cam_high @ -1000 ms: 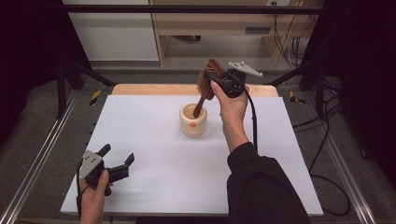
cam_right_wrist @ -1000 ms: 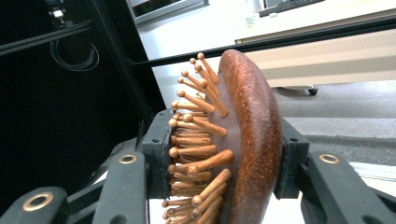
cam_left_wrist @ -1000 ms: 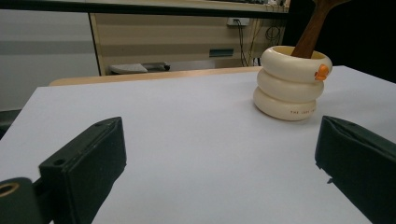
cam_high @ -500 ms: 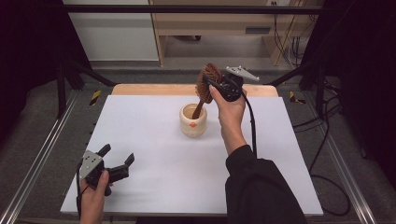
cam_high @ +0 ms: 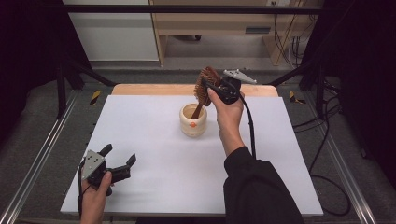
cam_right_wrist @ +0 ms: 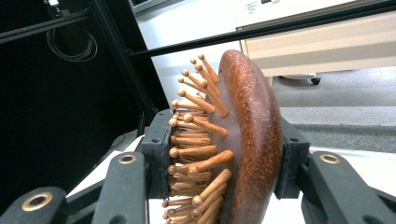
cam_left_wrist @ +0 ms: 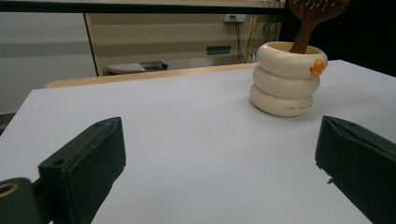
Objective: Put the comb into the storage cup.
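A brown wooden hairbrush [cam_high: 205, 88] stands tilted with its handle down in a cream ringed cup [cam_high: 193, 120] at the middle back of the white table. My right gripper [cam_high: 208, 87] is shut on the brush head [cam_right_wrist: 238, 140], one pad on the pin side and one on the smooth back. The cup [cam_left_wrist: 286, 78] bears a small orange mark, and the brush handle [cam_left_wrist: 303, 37] leans out of it. My left gripper [cam_high: 118, 161] rests near the front left corner, open, with nothing between its wide-apart jaws.
The white tabletop [cam_high: 154, 154] has a wooden strip [cam_high: 149, 88] along its far edge. Metal rails [cam_high: 37, 154] run along both sides. A cable [cam_high: 250, 126] trails from the right gripper down the forearm. Cabinets stand on the floor behind.
The right hand has shifted the brush head slightly left over the cup. The left gripper has kept still.
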{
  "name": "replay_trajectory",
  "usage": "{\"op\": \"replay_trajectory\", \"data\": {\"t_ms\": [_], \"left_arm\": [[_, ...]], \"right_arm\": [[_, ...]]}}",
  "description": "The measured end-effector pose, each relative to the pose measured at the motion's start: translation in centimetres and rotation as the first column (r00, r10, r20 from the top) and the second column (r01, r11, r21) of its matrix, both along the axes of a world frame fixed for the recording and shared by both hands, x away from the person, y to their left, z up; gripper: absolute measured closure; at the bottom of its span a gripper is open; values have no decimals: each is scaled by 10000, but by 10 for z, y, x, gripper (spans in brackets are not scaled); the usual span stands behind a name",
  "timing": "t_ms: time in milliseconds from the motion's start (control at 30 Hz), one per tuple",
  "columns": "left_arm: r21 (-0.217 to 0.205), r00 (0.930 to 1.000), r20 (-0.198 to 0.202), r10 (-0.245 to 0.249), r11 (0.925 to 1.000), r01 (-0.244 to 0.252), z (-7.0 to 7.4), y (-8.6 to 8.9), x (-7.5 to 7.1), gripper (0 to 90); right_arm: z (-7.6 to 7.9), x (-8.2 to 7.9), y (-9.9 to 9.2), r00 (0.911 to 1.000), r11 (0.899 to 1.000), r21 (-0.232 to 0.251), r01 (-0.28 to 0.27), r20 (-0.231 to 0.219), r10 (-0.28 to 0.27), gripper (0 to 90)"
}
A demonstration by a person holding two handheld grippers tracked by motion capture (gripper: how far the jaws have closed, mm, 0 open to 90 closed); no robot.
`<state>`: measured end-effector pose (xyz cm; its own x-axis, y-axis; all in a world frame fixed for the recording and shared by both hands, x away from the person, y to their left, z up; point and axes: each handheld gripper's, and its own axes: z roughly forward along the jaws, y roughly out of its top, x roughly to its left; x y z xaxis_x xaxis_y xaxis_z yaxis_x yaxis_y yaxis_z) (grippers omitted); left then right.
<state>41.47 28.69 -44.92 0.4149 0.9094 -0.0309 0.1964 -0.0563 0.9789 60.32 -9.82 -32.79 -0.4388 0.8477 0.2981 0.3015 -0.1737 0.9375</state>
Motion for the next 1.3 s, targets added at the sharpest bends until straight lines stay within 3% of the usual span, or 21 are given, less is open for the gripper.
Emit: {"op": "replay_trajectory", "data": {"t_ms": [433,600,1300], "left_arm": [[12,10000,11,-4,10000,4,0,0,0,19],[274,9999,54,-99,9996,97,0,-3,-1,18],[199,10000,37,-57,9998,56,0,-1,0,18]], "right_arm": [[-4,1,3,10000,10000,24,-49,-27,49,511],[-4,1,4,10000,10000,60,-54,-31,54,511],[-12,1,6,9999,9997,238,-58,-144,61,511]]}}
